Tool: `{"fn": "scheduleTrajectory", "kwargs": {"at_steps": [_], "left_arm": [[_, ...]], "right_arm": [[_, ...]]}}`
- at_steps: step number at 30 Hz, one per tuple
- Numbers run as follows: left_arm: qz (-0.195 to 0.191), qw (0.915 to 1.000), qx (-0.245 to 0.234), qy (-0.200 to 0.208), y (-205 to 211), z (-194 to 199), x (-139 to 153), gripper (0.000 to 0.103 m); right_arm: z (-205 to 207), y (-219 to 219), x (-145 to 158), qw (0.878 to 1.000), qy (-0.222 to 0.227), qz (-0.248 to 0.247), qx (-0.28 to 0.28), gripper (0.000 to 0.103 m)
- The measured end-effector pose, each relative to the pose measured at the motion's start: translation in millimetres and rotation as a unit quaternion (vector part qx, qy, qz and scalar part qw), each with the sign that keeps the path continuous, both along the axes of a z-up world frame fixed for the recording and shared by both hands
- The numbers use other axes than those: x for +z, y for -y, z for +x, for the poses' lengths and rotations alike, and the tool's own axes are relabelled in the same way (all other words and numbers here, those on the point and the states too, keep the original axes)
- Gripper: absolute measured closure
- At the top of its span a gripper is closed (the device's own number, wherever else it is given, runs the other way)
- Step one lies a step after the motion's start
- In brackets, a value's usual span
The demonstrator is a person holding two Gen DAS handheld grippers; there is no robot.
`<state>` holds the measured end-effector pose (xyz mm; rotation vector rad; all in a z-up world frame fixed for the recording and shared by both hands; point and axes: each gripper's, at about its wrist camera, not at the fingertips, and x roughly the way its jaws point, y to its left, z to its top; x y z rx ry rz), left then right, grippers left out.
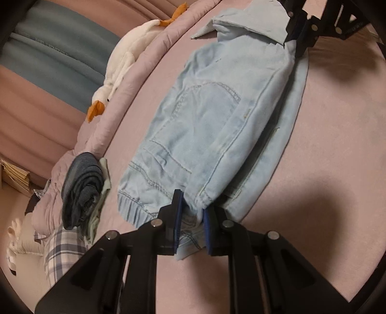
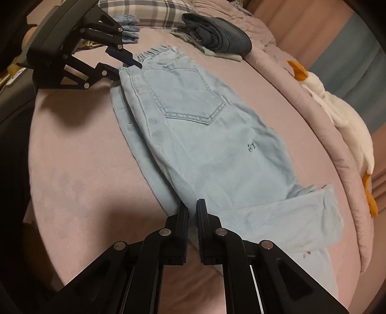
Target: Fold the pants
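Light blue denim pants (image 1: 212, 125) lie on a pink bed, back pocket up, one half folded lengthwise over the other. My left gripper (image 1: 191, 212) is shut on the elastic waistband edge of the pants; it also shows in the right wrist view (image 2: 125, 65). My right gripper (image 2: 192, 215) is shut on the folded edge of the pants (image 2: 205, 135) near the legs; it also shows in the left wrist view (image 1: 293, 36). The leg ends are turned back toward the waist in a loose fold (image 2: 301, 215).
A white plush goose (image 1: 125, 62) lies along the bed's padded pink rim (image 1: 154, 55). A folded dark denim stack (image 1: 82, 190) sits on pale clothes beside the waistband. A plaid cloth (image 2: 144, 12) and pink curtain (image 1: 36, 113) lie beyond. Bare pink sheet (image 1: 325, 145) surrounds the pants.
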<state>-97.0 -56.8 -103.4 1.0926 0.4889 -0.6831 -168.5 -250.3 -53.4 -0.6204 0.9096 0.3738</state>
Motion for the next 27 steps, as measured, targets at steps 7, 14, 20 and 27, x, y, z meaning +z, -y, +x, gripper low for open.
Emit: {"fn": "scheduleTrajectory", "kwargs": {"at_steps": [7,14,20,27], "left_arm": [[-0.024,0.9991,0.032,0.010,-12.6,0.7,3.6,0.058],[-0.116,0.9903,0.060,-0.048,-28.6,-8.1,42.3,0.047],[-0.217,0.9660,0.093,-0.104,21.6,5.1,43.1,0.045],[-0.200,0.9567,0.126,-0.169,55.6,24.4,5.2,0.047]], "right_arm": [[-8.2,-0.4,-8.2,1.000,-0.001,0.006,-0.016,0.090],[-25.9,28.0,34.1,0.989,-0.010,0.137,-0.051,0.073],[4.5,41.3,18.7,0.965,0.000,0.228,-0.133,0.073],[17.5,56.7,-8.0,0.946,-0.059,0.272,-0.166,0.073]]}}
